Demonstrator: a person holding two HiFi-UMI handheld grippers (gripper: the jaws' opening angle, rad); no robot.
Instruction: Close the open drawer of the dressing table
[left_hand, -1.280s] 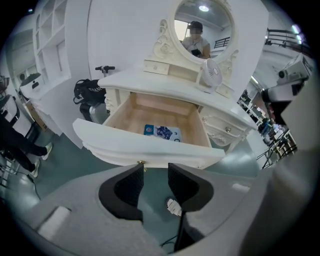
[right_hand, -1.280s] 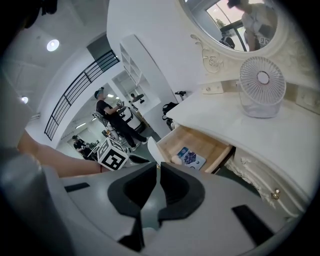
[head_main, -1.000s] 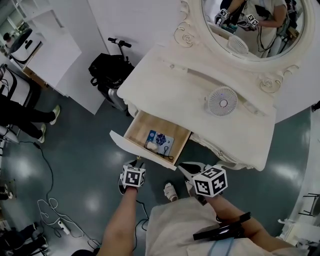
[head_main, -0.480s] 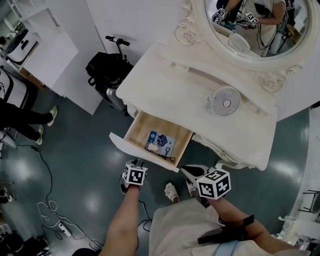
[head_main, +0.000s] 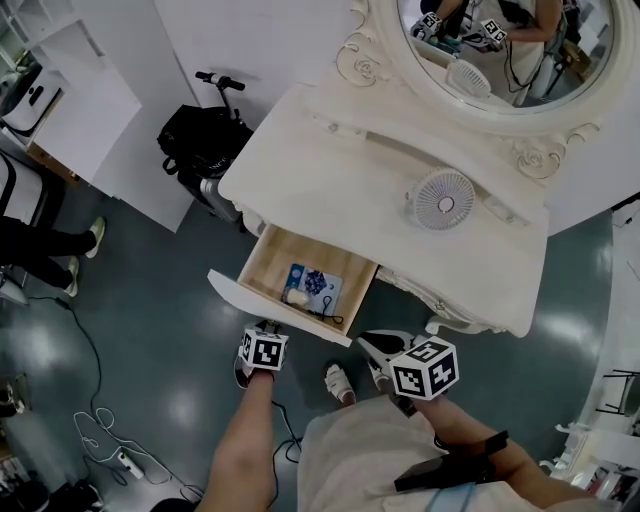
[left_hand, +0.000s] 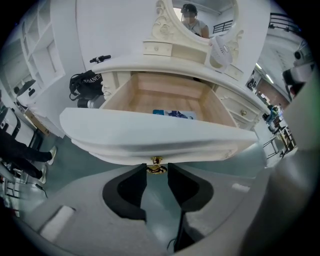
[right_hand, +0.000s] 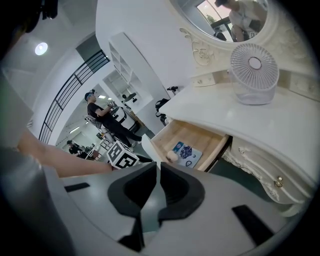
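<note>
The cream dressing table (head_main: 380, 200) has one drawer pulled out, with its white front (head_main: 240, 292) toward me. A blue card (head_main: 318, 283) and a small white round thing (head_main: 294, 296) lie on the drawer's wooden bottom. My left gripper (head_main: 268, 327) is right at the drawer front (left_hand: 150, 137). Its jaws stand apart, and the brass knob (left_hand: 156, 166) sits between their tips without being squeezed. My right gripper (head_main: 370, 342) hangs to the right of the drawer and clear of it. In the right gripper view, the right gripper (right_hand: 158, 170) has its jaws together on nothing.
A small white fan (head_main: 441, 199) stands on the tabletop below the oval mirror (head_main: 500, 50). A black bag and a scooter (head_main: 200, 140) lean at the table's left end. Cables (head_main: 110, 440) trail on the floor, and a person's legs (head_main: 40, 245) are at far left.
My left gripper has sunk slightly at the drawer front. The drawer is as far out as before, and the right gripper has hardly moved.
</note>
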